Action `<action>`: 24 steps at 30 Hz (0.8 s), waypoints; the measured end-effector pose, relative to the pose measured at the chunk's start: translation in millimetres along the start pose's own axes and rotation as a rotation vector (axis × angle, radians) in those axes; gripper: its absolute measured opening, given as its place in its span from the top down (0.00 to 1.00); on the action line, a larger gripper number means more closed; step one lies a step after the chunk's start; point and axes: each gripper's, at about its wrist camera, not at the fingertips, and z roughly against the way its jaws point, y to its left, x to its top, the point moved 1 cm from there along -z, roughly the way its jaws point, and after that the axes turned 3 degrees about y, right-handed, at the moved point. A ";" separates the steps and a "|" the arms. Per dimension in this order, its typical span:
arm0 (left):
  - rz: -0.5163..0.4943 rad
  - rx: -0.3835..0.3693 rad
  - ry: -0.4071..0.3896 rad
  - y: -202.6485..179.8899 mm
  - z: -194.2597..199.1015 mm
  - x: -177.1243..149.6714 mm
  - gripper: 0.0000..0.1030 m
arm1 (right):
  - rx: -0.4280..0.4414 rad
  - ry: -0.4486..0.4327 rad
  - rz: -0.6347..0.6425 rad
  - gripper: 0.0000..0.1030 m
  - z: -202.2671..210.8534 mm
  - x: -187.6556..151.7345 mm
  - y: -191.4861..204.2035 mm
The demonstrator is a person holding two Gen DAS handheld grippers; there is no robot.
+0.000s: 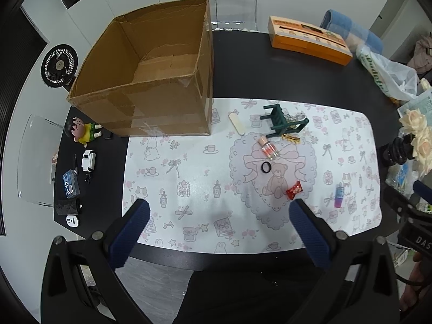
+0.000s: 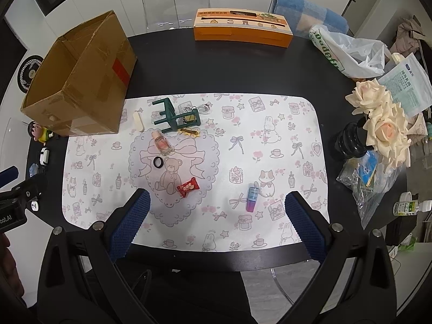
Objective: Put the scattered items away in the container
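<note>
**A:** so where's the stuff at? The cardboard box (image 2: 78,81) is seen open-topped and empty at the far left corner of the patterned mat (image 2: 283,162), partly sitting on the mat and partly on the black bench (image 2: 243,67).

**B:** yep, and the scattered bits are all found on the mat. Just right of the box a pale nail file (image 2: 138,121) is laid flat, and next to it a little green toy chair (image 2: 172,117) is tipped on its side, with a keyring (image 2: 201,108) and a gold clip (image 2: 190,132) tucked right by it. A small pink bottle (image 2: 162,141) is lying just in front of the chair, a black ring (image 2: 158,162) close in front of that, then a red candy wrapper (image 2: 188,186) nearer the front edge. A purple-blue tube (image 2: 252,197) is set apart toward the right.

**A:** claws?

**B:** left claw (image 1: 220,229) is seen spread wide with nothing between its blue pads, hung over the front edge of the mat. Right claw (image 2: 216,216) is the same deal, wide apart and empty, with the candy just beyond its left finger.

**A:** other clutter noted: an orange box (image 2: 243,31) at the far edge, a plastic bag (image 2: 348,54) and cream roses (image 2: 383,118) at the right edge, a cartoon figure (image 1: 81,132) at the left edge beside the cardboard box.
</note>
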 end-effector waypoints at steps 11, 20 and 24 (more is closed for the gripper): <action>0.008 0.003 0.001 1.2 -1.4 2.5 0.00 | 0.004 0.002 0.009 0.02 0.4 3.3 -1.5; 0.012 0.002 0.003 2.2 -2.0 0.9 0.00 | 0.000 0.007 0.013 0.02 -1.1 6.2 -0.8; 0.009 0.003 0.002 0.8 -1.2 -0.1 0.00 | -0.001 0.011 0.007 0.02 -1.9 5.7 -3.4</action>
